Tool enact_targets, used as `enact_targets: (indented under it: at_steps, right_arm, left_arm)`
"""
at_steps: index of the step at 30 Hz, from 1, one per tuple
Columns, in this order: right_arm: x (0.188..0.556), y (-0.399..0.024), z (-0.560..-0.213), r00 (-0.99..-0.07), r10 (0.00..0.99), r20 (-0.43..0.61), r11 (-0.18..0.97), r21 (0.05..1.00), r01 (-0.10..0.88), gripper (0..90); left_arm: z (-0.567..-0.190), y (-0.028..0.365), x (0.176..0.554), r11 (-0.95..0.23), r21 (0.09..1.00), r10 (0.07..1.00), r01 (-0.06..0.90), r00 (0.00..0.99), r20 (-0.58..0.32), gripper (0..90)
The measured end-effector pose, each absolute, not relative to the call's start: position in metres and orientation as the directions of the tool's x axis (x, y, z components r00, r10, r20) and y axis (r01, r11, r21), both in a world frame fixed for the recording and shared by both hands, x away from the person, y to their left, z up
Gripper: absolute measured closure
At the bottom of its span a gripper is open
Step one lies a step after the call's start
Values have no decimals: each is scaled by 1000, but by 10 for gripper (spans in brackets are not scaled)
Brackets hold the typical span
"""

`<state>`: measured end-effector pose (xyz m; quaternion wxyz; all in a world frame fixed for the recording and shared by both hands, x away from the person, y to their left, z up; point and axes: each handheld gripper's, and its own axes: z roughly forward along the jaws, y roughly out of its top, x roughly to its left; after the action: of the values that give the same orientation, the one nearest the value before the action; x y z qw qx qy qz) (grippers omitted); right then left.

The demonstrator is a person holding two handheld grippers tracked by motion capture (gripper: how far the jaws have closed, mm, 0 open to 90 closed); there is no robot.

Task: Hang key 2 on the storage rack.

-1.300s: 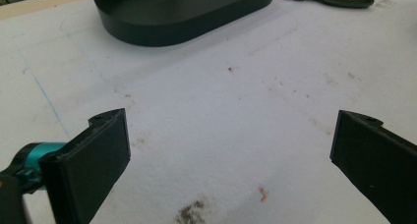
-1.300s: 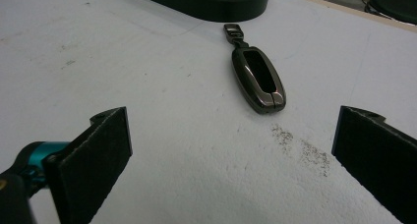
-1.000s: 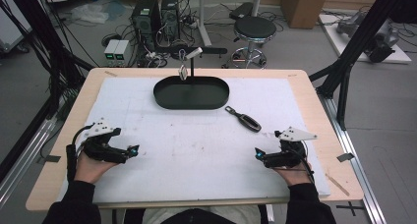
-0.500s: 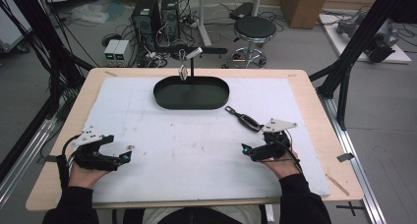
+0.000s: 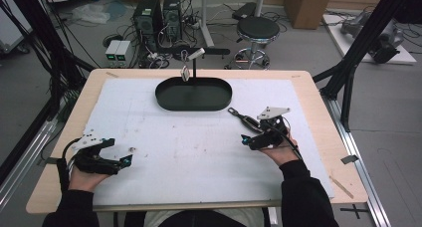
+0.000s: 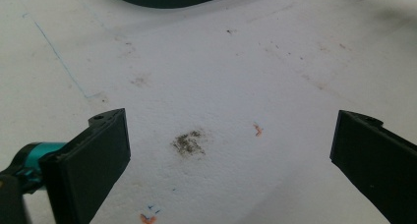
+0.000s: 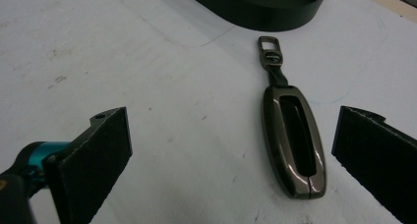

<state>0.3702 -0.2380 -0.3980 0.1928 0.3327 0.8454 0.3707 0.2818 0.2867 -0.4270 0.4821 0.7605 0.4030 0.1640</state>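
A: Two tools, both with jaws spread wide and holding nothing?
B: Yes. The right tool (image 5: 247, 139) hovers just beside the key fob (image 7: 293, 138), which lies flat on the white table (image 5: 199, 152) near the black tray (image 5: 193, 94). The left tool (image 5: 125, 160) sits well apart, over bare table

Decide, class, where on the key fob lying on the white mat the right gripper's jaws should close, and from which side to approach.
Grip the key fob across its long glossy body, not the thin strap and metal loop. It lies flat, so come from above, one jaw on each long side. The right gripper is open beside it.
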Motion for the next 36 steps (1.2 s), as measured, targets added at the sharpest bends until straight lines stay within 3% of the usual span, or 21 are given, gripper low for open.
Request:
enact_targets:
  at_steps: [9,15,36]
  right_arm:
    - [397,-240,-389,-693,718,-66,492,753,438,8]
    - [414,-244,-387,-680,733,23,418,773,477,8]
    - [456,-224,-386,-707,706,-44,544,673,501,8]
  left_arm:
    - [-427,288,282,-206,865,770,457,622,-145,20]
    - [-428,288,282,-211,864,768,457,625,-143,20]
    - [-428,288,282,-216,865,763,453,631,-140,20]
